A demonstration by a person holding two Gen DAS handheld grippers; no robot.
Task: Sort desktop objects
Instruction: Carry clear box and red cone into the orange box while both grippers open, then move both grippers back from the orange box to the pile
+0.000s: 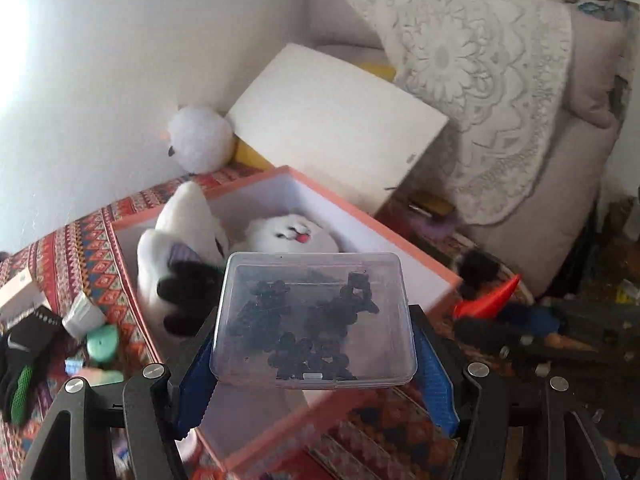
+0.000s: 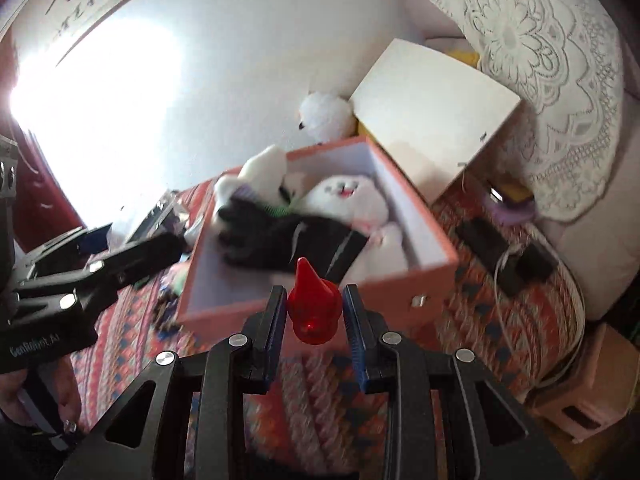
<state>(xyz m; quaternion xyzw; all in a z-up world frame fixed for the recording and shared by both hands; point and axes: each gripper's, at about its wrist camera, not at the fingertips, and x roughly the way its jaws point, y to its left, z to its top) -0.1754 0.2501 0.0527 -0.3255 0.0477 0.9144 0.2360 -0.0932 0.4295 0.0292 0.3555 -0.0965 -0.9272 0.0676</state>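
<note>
Left wrist footage was dominated by a patterned red cloth (image 1: 92,236) spread over the table, on which a pink open box (image 1: 400,240) with white inner walls was set, its white lid (image 1: 340,120) propped behind it beside a lace-covered cushion (image 1: 480,72). Inside the box, a white plush toy (image 1: 292,234) with a red tongue was seen lying next to a black glove (image 1: 188,296), while a second white plush (image 1: 200,138) was placed outside against the wall. A clear plastic case (image 1: 316,320) filled with small black pieces was held above the box's near end, clamped between the blue pads of the left gripper (image 1: 316,356). From the right wrist view, the same pink box (image 2: 436,276) was seen ahead, and a small red pointed cap (image 2: 314,304) was pinched by the right gripper (image 2: 315,316) just before the box's near wall. Loose small items (image 1: 96,340) were scattered on the cloth to the left of the box.
</note>
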